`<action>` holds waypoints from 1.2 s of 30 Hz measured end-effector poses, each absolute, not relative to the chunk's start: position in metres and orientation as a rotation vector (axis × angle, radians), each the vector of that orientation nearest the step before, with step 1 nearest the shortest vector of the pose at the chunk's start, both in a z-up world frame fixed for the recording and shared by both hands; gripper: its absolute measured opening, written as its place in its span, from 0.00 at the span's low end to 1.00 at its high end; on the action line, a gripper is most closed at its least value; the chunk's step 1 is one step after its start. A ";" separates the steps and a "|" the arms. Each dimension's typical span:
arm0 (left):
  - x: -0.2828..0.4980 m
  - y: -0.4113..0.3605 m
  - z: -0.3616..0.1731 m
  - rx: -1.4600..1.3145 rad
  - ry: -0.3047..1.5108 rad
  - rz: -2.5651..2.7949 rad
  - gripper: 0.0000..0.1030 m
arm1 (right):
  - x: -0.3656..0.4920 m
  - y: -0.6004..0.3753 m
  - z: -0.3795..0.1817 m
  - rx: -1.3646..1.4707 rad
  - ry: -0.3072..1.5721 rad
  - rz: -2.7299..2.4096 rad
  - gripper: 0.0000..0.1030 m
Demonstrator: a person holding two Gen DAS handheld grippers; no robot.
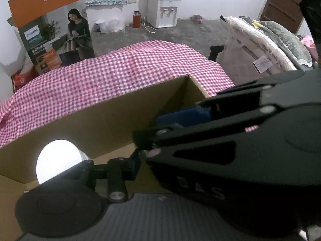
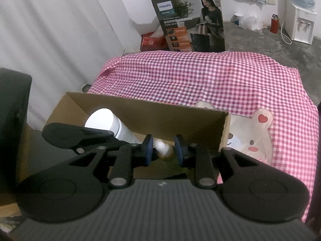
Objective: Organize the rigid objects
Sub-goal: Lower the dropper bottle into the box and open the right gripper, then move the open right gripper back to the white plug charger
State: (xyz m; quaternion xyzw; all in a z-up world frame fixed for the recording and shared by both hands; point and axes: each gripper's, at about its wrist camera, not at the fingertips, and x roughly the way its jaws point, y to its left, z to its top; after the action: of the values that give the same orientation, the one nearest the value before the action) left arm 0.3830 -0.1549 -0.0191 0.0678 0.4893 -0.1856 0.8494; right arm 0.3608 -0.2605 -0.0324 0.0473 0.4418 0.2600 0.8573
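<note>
Cardboard box [image 2: 152, 112] wall ahead | white bulb [image 2: 104, 120] inside | checkered cloth [image 2: 200, 76] behind

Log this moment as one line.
white lamp: lying in cardboard box | right gripper: open over lamp's narrow end | box: on checked cloth

A pink-and-white checked cloth [image 2: 200, 80] covers the tabletop ahead. Beyond it stands a tall orange printed carton [image 2: 190, 20]. Far right sit a white water dispenser [image 2: 303, 26] and a red flask [image 2: 274, 23] on the grey floor [image 2: 260, 44].
</note>
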 end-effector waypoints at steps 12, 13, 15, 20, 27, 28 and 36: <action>0.346 -0.150 0.020 0.150 0.936 -0.426 0.76 | 0.322 -0.277 0.001 0.148 0.821 0.508 0.65; 0.340 -0.149 0.026 0.144 0.919 -0.435 0.78 | 0.313 -0.281 0.008 0.157 0.793 0.504 0.67; 0.325 -0.145 0.039 0.139 0.883 -0.446 0.80 | 0.293 -0.287 0.023 0.173 0.738 0.490 0.73; 0.285 -0.135 0.069 0.153 0.804 -0.492 0.80 | 0.232 -0.301 0.060 0.206 0.596 0.457 0.82; 0.205 -0.108 0.099 0.203 0.686 -0.492 0.90 | 0.130 -0.309 0.088 0.257 0.434 0.455 0.99; 0.192 -0.100 0.102 0.196 0.670 -0.482 0.92 | 0.117 -0.308 0.088 0.265 0.426 0.462 0.99; 0.107 -0.055 0.084 0.204 0.635 -0.448 1.00 | 0.033 -0.281 0.059 0.192 0.447 0.403 0.99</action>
State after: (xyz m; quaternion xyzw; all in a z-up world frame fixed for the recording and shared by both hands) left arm 0.1068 -0.0552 0.0843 0.0992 0.3089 -0.2181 0.9204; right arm 0.0329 -0.2812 0.0585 0.0943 0.2196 0.1981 0.9506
